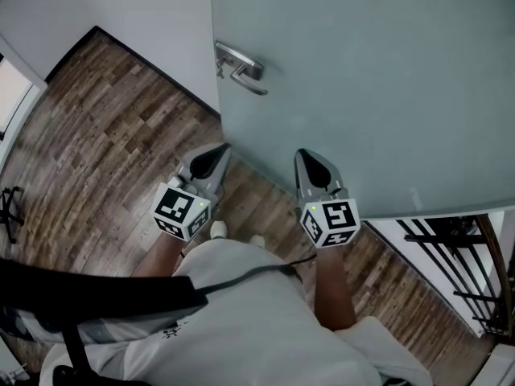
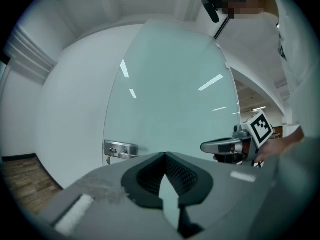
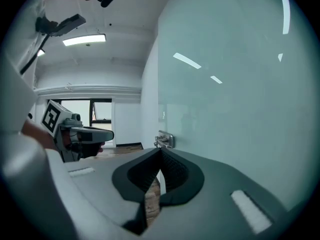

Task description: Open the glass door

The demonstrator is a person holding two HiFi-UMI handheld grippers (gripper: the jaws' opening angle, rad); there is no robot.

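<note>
Glass door [image 1: 362,79] fills the upper right of the head view, frosted and pale green. Its metal lever handle [image 1: 240,67] sits near the door's left edge, above and left of both my grippers and well apart from them. Left gripper [image 1: 213,158] hovers over the wood floor [image 1: 105,135], jaws pressed together with nothing between them. Its own view confirms this, tips meeting at [image 2: 164,156], with the handle [image 2: 120,150] off to the left on the door [image 2: 170,94]. Right gripper [image 1: 310,161] is just in front of the door's lower part, jaws also closed on nothing [image 3: 160,151]. In the right gripper view the handle [image 3: 164,141] shows just above the tips, further off. White wall [image 1: 145,14] is left of the door.
</note>
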